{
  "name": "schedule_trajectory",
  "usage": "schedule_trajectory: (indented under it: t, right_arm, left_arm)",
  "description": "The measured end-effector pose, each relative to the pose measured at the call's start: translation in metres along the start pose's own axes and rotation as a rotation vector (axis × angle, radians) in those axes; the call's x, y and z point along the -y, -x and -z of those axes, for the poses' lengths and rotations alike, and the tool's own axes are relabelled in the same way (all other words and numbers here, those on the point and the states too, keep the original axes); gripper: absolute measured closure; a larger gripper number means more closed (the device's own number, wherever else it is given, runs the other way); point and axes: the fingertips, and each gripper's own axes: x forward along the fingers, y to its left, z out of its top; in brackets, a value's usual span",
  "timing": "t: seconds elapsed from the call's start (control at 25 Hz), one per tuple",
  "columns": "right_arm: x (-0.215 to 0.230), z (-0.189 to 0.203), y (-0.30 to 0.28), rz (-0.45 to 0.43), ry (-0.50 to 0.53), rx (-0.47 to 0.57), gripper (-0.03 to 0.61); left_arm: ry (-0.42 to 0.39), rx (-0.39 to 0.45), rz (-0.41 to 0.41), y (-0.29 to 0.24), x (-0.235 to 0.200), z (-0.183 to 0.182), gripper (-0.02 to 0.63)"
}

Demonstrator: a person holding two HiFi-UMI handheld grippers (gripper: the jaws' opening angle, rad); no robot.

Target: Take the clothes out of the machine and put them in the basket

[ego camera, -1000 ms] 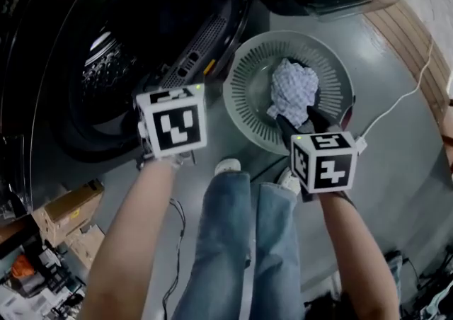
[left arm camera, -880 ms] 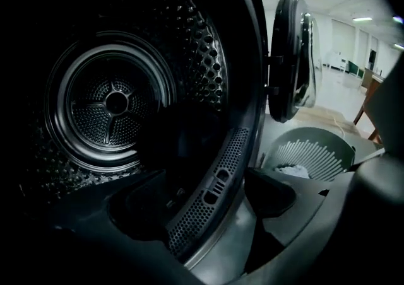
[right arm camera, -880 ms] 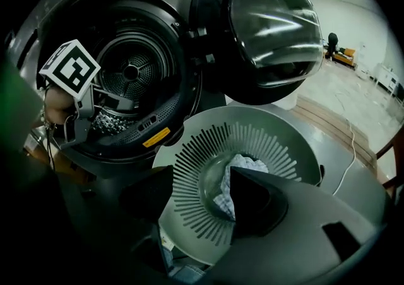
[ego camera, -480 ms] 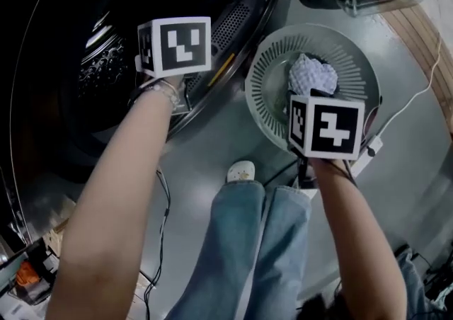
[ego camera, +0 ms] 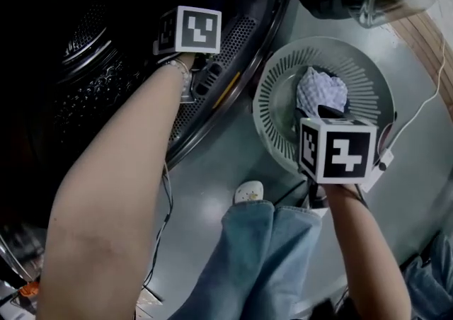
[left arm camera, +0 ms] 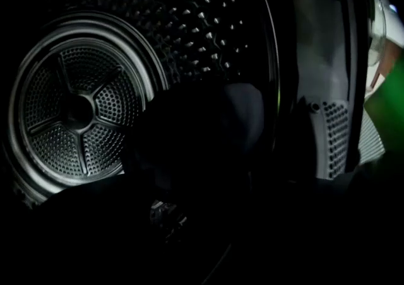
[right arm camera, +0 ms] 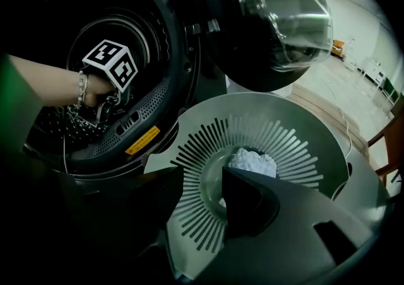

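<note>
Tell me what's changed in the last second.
The left gripper went from outside the machine into its drum, jaws opening; too dark to see anything between them. The right gripper closed its jaws partway on nothing. It stayed over the basket, and the checked cloth stayed inside.

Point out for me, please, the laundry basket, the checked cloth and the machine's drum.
laundry basket (ego camera: 274,110): head view, on its slotted left wall.
checked cloth (ego camera: 320,90): head view, on its middle.
drum (left arm camera: 76,112): left gripper view, on the hub of its back wall.
</note>
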Motion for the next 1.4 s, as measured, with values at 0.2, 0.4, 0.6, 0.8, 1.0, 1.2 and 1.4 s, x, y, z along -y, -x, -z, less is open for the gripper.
schedule_trajectory:
  t: [0.2, 0.4, 0.6, 0.8, 1.0, 1.2, 1.4]
  right_arm:
    - [-0.01, -0.025, -0.039, -0.007, 0.017, 0.012, 0.405]
    - [-0.018, -0.041, -0.066, -0.029, 0.066, 0.027, 0.405]
    - [-0.012, -0.047, -0.085, -0.028, 0.101, 0.03, 0.405]
    - [-0.012, -0.051, -0.091, -0.062, 0.046, 0.031, 0.407]
    - [-0.018, -0.038, -0.069, -0.082, 0.032, -0.001, 0.415]
    - [-0.018, -0.035, -0.037, -0.094, 0.021, -0.007, 0.417]
    - [-0.011, -0.031, 0.001, -0.105, 0.029, -0.002, 0.423]
  left_arm:
    - [-0.146, -0.025, 0.003, -0.035, 0.003, 0.001, 0.15]
    - [-0.289, -0.11, 0.089, -0.07, 0.013, 0.014, 0.142]
    - [-0.323, -0.116, 0.116, -0.096, 0.024, 0.016, 0.143]
    - [-0.291, -0.061, 0.024, -0.092, 0.007, 0.004, 0.545]
    - [-0.274, -0.041, -0.011, -0.069, 0.002, 0.005, 0.552]
    - [-0.27, -0.036, -0.053, -0.035, -0.004, 0.002, 0.554]
    - [-0.299, -0.022, -0.04, 0.005, 0.011, 0.003, 0.555]
